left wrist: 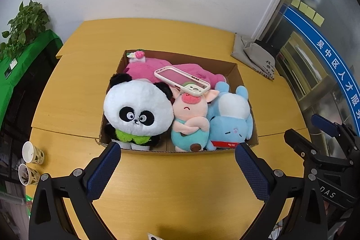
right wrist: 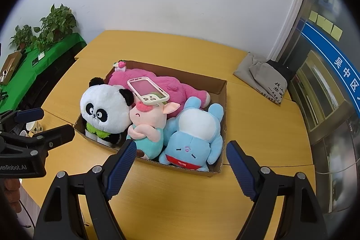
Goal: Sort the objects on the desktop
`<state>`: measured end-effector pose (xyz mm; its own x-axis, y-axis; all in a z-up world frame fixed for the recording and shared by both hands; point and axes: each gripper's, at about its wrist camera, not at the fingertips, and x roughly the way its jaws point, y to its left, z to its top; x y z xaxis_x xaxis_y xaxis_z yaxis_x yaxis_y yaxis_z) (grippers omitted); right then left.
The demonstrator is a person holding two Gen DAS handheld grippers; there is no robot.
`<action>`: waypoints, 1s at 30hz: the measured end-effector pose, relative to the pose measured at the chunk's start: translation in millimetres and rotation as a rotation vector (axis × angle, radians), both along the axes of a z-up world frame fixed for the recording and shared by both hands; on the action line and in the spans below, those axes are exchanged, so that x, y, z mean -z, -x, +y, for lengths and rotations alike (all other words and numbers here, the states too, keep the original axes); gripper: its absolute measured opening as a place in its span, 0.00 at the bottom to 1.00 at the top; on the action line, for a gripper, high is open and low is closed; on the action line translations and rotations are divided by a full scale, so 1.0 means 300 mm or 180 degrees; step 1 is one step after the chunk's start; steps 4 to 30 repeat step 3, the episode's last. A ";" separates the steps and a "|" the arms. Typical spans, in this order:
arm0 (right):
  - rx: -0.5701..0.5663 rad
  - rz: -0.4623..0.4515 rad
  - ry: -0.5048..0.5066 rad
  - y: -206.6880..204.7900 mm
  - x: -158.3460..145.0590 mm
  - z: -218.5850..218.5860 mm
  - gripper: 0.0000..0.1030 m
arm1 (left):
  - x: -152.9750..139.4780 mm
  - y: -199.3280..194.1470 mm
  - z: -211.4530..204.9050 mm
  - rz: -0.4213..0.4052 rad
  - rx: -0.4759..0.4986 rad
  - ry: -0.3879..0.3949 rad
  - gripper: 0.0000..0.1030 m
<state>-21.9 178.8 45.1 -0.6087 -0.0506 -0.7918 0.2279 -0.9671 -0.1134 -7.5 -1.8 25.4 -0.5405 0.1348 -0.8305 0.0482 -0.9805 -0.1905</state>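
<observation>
A shallow cardboard box [left wrist: 244, 80] [right wrist: 221, 91] sits mid-table, packed with plush toys. A panda [left wrist: 137, 109] [right wrist: 105, 108] stands at its left, a pink pig [left wrist: 191, 120] [right wrist: 147, 125] in the middle, a blue bunny [left wrist: 229, 118] [right wrist: 195, 138] lying head-down at the right, and a magenta plush [left wrist: 146, 70] [right wrist: 180, 89] behind. A white phone case [left wrist: 181, 78] [right wrist: 148, 90] rests on the pig's head. A strawberry clip [left wrist: 137, 55] [right wrist: 120, 65] sits on the back rim. My left gripper [left wrist: 177, 147] and right gripper [right wrist: 181, 145] hover open just before the box's near wall, holding nothing.
Two paper cups [left wrist: 31, 152] stand near the table's left edge. A folded grey cloth bag [left wrist: 256, 55] [right wrist: 263, 75] lies at the back right. A green-covered bench with potted plants [left wrist: 24, 24] [right wrist: 56, 24] is at left, a glass door at right.
</observation>
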 end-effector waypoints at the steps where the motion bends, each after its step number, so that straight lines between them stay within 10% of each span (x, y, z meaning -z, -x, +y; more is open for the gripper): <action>1: 0.0004 0.0001 -0.0002 -0.001 0.000 -0.002 0.80 | 0.000 0.000 0.001 -0.0003 -0.0005 0.0016 1.00; 30: 0.0007 0.0002 -0.0009 -0.002 0.000 -0.005 0.80 | 0.000 -0.001 0.002 -0.0008 -0.0019 0.0046 1.00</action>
